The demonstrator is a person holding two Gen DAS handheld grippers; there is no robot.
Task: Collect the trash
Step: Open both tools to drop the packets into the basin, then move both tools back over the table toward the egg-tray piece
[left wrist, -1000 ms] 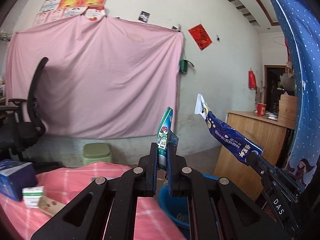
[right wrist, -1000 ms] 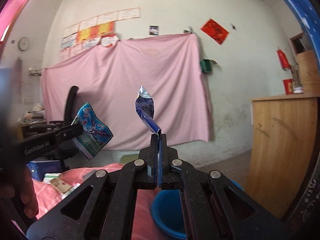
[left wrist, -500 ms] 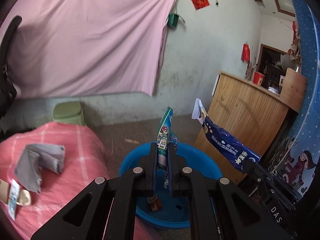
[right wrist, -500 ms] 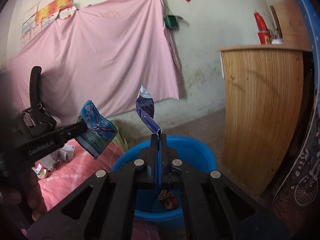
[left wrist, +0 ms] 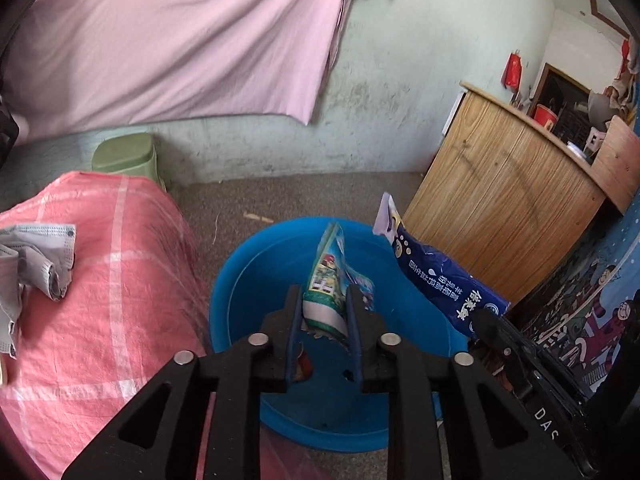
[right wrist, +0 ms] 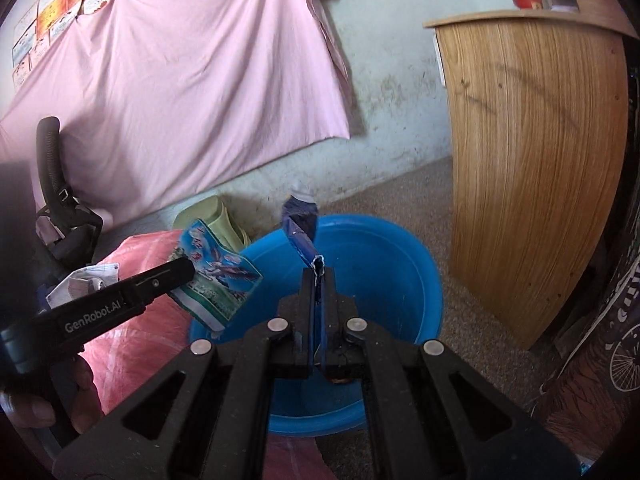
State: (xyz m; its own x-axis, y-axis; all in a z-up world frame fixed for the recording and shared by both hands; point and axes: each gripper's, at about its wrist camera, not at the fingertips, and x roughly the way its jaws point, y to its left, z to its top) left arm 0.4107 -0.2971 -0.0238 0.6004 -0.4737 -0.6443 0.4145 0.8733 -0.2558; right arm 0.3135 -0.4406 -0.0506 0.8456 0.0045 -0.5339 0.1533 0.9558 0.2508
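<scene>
Room: pink sheet (left wrist: 172,40) is hung on a pale wall; wooden counter (right wrist: 536,160) is seen at the right.
Surface: pink checked cloth (left wrist: 100,300) is spread beside a blue basin (left wrist: 256,264) set on the floor.
Left gripper (left wrist: 322,304): jaws are parted; a green snack wrapper (left wrist: 324,280) is seen loose between them, over the basin.
Right gripper (right wrist: 318,276): clamped on a dark blue wrapper (right wrist: 302,232), held above the basin.
Elsewhere: grey face mask (left wrist: 36,256) is left on the cloth; green stool (left wrist: 124,158) is placed by the wall.
</scene>
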